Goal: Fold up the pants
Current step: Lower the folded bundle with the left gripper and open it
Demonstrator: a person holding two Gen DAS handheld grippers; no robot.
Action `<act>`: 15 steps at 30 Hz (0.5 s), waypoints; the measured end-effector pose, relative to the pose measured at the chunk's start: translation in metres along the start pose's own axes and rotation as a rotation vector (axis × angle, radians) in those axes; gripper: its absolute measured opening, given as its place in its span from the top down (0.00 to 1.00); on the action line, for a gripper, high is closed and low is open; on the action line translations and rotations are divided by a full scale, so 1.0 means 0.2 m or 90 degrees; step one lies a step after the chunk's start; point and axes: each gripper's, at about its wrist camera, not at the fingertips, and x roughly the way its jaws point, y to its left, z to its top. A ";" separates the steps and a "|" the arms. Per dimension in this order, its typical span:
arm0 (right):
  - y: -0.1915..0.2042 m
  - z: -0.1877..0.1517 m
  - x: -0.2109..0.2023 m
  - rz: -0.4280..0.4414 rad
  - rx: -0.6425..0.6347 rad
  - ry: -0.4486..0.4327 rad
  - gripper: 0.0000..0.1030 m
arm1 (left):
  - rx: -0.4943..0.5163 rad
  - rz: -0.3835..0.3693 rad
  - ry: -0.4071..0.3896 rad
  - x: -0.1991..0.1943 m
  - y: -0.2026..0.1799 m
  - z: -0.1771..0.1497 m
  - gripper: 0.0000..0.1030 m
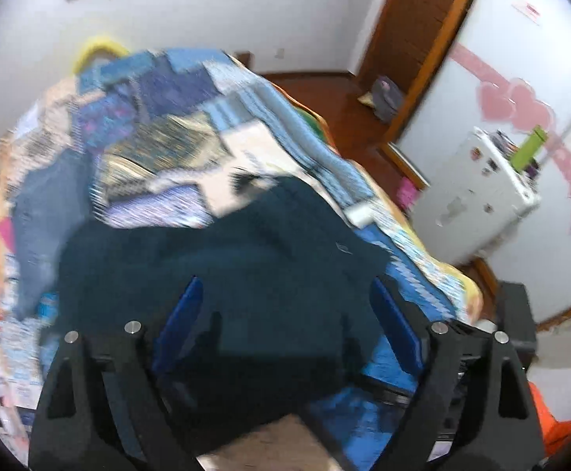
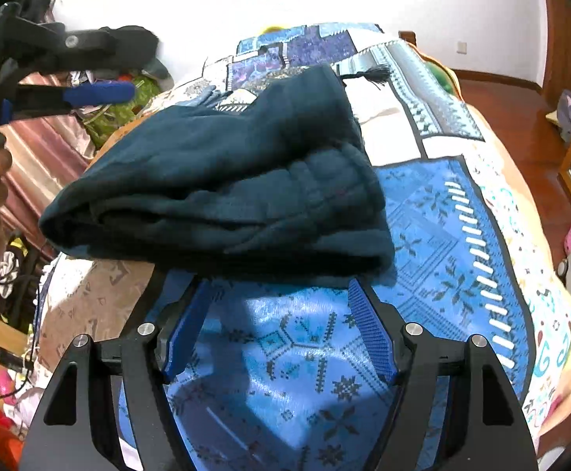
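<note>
Pants (image 2: 214,192), folded to a thick dark bundle, centre frame on patterned quilt (image 2: 442,235); both tongs released, right gripper (image 2: 281,298) spread just short of the near edge, left gripper (image 1: 285,306) blurred above the cloth, also seen upper left of the right view. Risks from here: snagging a loose upper layer and unrolling the stack, or nudging it toward the quilt's left drop.

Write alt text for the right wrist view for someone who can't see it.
Dark teal pants lie folded in a thick bundle on a blue patterned bedspread, just beyond the open right gripper, which holds nothing. The left gripper is raised at upper left, away from the pants.
</note>
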 end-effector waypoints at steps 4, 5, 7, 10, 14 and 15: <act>0.00 0.02 0.03 0.014 -0.002 0.005 0.33 | -0.021 0.090 -0.042 -0.05 0.23 0.07 0.08; 0.01 0.03 0.04 0.016 -0.005 0.006 0.33 | -0.028 0.107 -0.047 -0.05 0.29 0.09 0.08; 0.03 0.03 0.05 0.018 -0.010 0.008 0.33 | -0.039 0.144 -0.045 -0.02 0.42 0.13 0.08; 0.04 0.04 0.07 0.019 -0.013 0.013 0.33 | -0.067 0.182 -0.020 0.07 0.62 0.19 0.08; 0.04 0.05 0.08 0.015 -0.012 0.013 0.33 | -0.070 0.220 0.030 0.26 0.80 0.25 0.08; 0.04 0.06 0.08 0.014 -0.010 0.012 0.33 | -0.060 0.230 0.048 0.32 0.83 0.27 0.08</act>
